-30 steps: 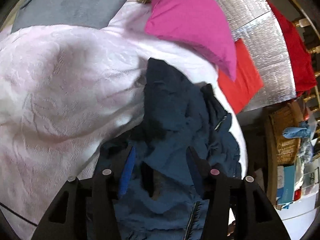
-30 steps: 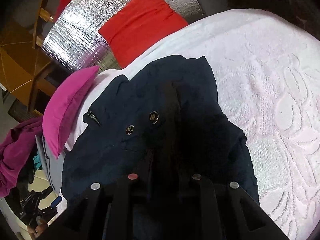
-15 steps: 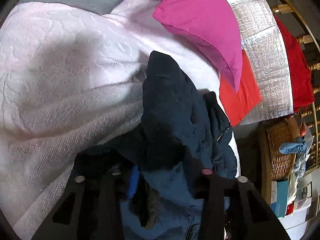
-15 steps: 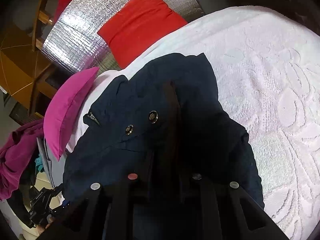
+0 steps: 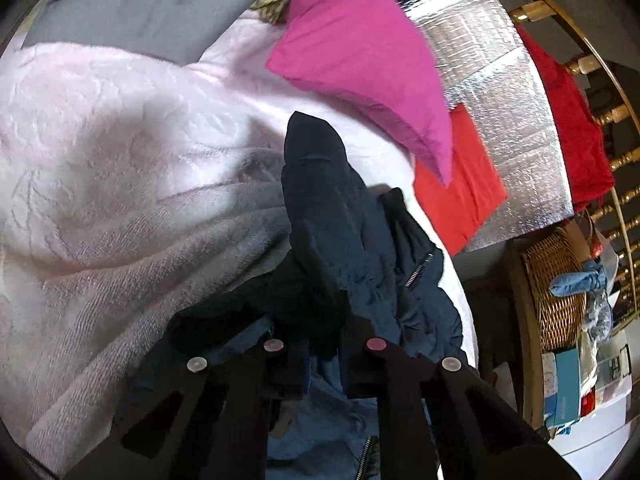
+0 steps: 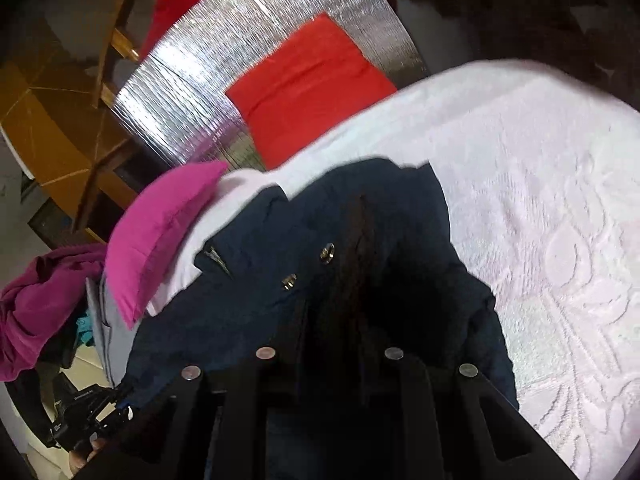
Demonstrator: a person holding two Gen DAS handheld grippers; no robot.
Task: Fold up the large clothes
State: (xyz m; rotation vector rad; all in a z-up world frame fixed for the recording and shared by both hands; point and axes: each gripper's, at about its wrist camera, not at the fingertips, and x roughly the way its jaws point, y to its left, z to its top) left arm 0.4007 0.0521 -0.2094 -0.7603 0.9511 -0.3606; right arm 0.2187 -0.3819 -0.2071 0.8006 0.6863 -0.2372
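From my left wrist camera, my left gripper (image 5: 324,344) has just been closing and now pinches a dark fold of the navy jacket (image 5: 340,240) between its jaws. The jacket runs from my fingers toward twelve o'clock across the pale pink bedspread (image 5: 100,168), its zipper showing at about three o'clock. A magenta pillow (image 5: 360,48) lies at one o'clock beyond it, a red cushion (image 5: 460,184) against silver foil padding (image 5: 512,92) at two o'clock, and a wicker basket (image 5: 556,292) at three o'clock.

From my right wrist camera, my right gripper (image 6: 332,336) is pressed nearly together on a bunched ridge of the same jacket (image 6: 280,292), which spreads from six o'clock up to the centre; two metal snaps sit just left of the ridge. The bedspread (image 6: 540,208) fills three o'clock, the magenta pillow (image 6: 160,232) nine o'clock, the red cushion (image 6: 308,88) twelve o'clock.
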